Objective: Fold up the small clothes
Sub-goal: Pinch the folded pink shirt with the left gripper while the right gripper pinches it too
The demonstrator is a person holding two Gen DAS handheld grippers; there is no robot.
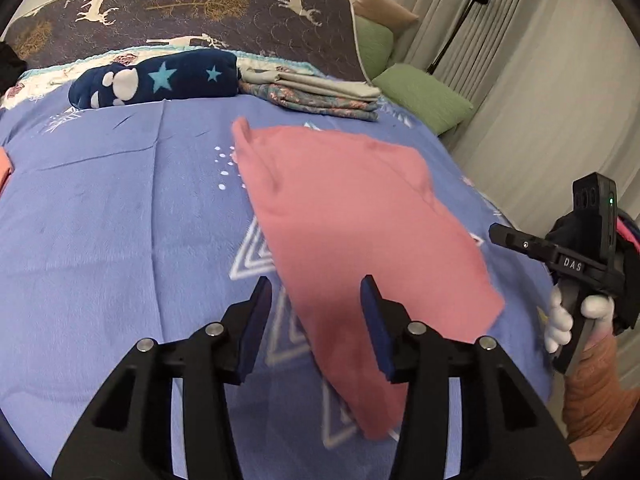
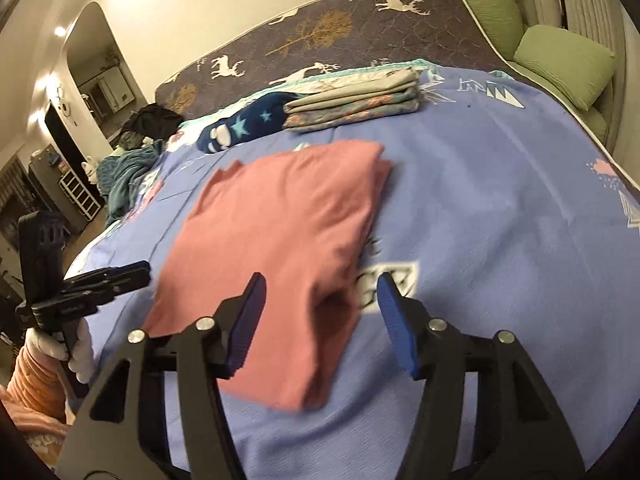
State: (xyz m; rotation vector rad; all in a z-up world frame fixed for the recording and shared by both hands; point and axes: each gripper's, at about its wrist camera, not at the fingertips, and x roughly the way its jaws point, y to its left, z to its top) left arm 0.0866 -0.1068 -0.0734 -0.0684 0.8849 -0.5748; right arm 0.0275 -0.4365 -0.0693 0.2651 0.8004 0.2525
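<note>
Pink cloth [image 1: 352, 220], folded into a long slab, lies flat on the blue bedspread [image 1: 120, 220] and I see it from both wrist cameras, a little smeared by motion blur. My left hand-held gripper [image 1: 316, 320] hangs above its near end with the jaws spread wide and nothing between the blue pads [image 1: 256, 320]. My right hand-held gripper [image 2: 320, 320] also stands wide apart over the cloth's near edge, gripping nothing. Each camera catches the other tool off to the side, held by a white-gloved hand [image 1: 560, 320] (in these side views I cannot tell how its jaws stand). Farther up the bed sit a navy plush blanket [image 1: 160, 80] with stars and a paw print, and just beside it a stack of folded linens [image 1: 320, 96]. Green cushions [image 1: 424, 100] rest beyond the bed's far corner, near the curtain [image 1: 520, 80].
</note>
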